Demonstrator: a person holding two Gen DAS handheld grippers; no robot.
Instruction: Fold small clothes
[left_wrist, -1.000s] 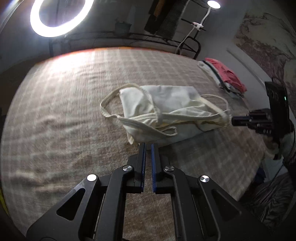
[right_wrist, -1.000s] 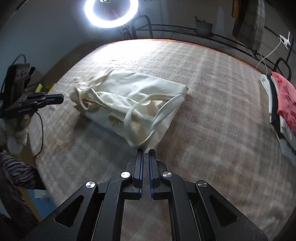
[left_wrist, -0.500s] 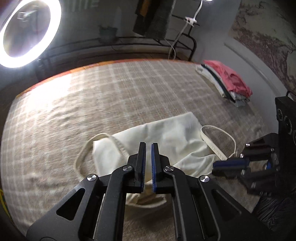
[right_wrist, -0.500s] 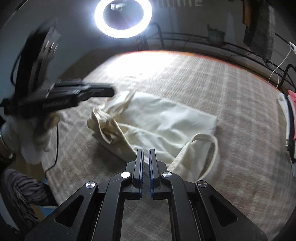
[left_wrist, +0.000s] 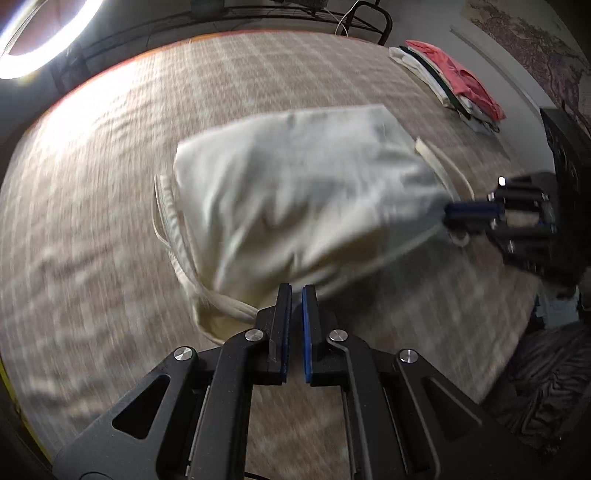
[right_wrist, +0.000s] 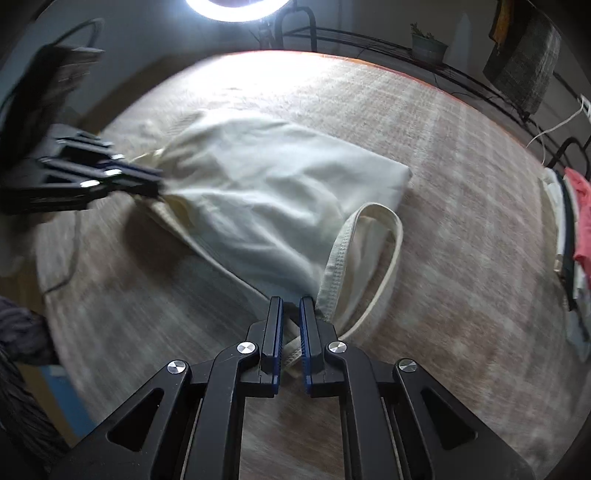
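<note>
A cream strappy top (left_wrist: 295, 199) hangs stretched between my two grippers above the checked bedspread (left_wrist: 110, 147). My left gripper (left_wrist: 296, 291) is shut on the near corner of the top. My right gripper (right_wrist: 291, 302) is shut on the opposite corner, where a wide strap (right_wrist: 369, 266) loops out to the right. Each gripper also shows in the other's view: the right gripper (left_wrist: 454, 214) at the right of the left wrist view, the left gripper (right_wrist: 155, 181) at the left of the right wrist view. The views are blurred by motion.
A stack of folded clothes with a red piece on top (left_wrist: 454, 77) lies at the far right edge of the bed, and shows in the right wrist view (right_wrist: 576, 221). A ring light (right_wrist: 236, 7) shines behind the bed. A metal rack (right_wrist: 369, 40) runs along the wall.
Both grippers have lifted the top off the bed and pulled it taut between them. The crumpled body has spread into a flatter sheet and a strap loop now hangs by my right gripper.
</note>
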